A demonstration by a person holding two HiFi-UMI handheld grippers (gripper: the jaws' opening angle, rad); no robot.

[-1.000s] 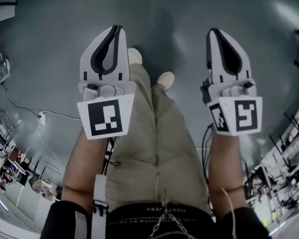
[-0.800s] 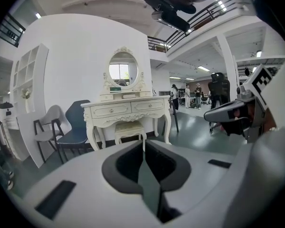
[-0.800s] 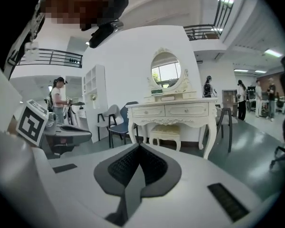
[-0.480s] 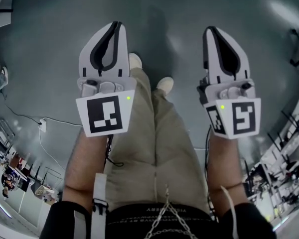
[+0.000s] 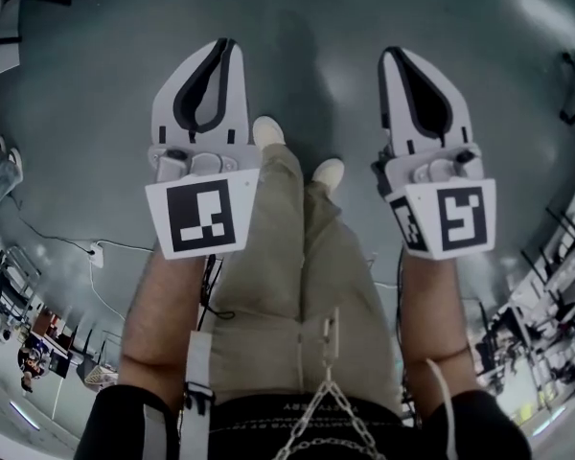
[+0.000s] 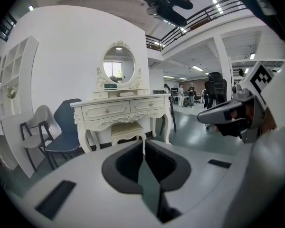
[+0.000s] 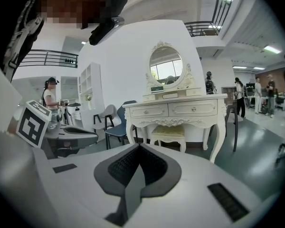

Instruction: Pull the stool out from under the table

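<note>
Facing the cream carved dressing table from well apart, the white left gripper and white right gripper are both clenched on nothing. The cream cushioned stool sits tucked under the table, between its legs. The approach looks to be the step in hand; next the jaws must part and grasp the seat. The table's drawers are closed, their contents hidden.

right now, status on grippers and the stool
Left gripper shut, empty; right gripper shut, empty. Cream cushioned stool tucked under white carved dressing table, untouched. Dark blue chair beside the table, not in the way.
</note>
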